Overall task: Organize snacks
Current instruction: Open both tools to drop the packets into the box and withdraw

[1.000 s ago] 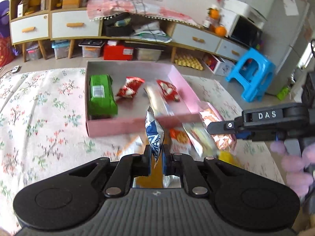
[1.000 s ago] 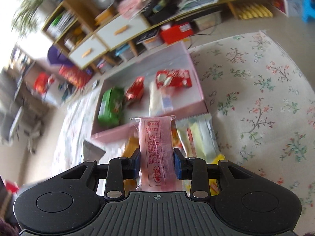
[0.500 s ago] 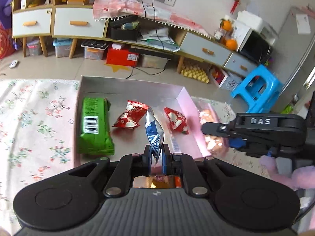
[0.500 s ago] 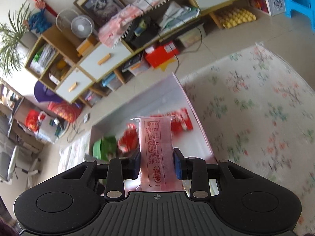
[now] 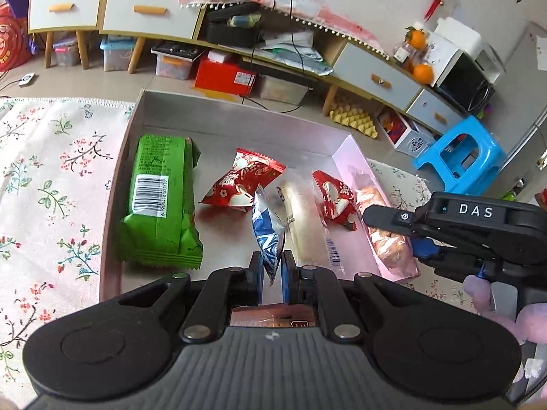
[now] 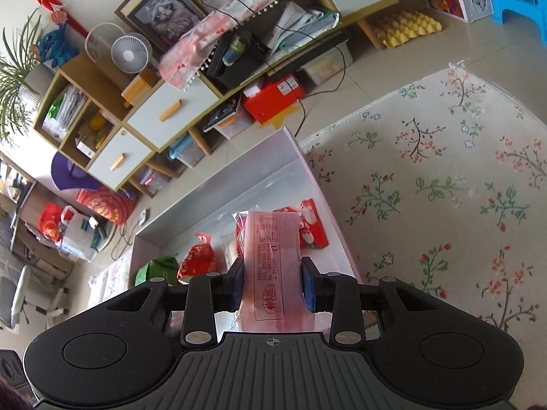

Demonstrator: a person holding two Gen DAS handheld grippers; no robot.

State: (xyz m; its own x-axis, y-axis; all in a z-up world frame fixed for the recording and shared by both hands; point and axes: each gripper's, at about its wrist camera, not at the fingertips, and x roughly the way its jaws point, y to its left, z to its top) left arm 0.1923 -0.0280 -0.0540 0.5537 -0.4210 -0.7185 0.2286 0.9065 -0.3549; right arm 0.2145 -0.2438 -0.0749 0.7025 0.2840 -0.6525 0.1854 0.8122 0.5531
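Left claw (image 5: 272, 268) pinches a small blue-and-white snack packet (image 5: 267, 235) at its lower edge, jaws almost together, and holds it upright over the pink box (image 5: 355, 157). Right claw (image 6: 272, 288) clamps a pink wrapped snack (image 6: 271, 259) across its width, hanging over the same box beside its right wall. Inside the box lie a green packet (image 5: 159, 201), two red candy packets (image 5: 244, 186) and a pale wrapped bar (image 5: 302, 225). Judging by this, the step in hand is delivery: both snacks are above the box but not set down. Next, each claw likely needs to lower toward a bare patch of the floor of the box, then part its jaws so the packets drop flat.
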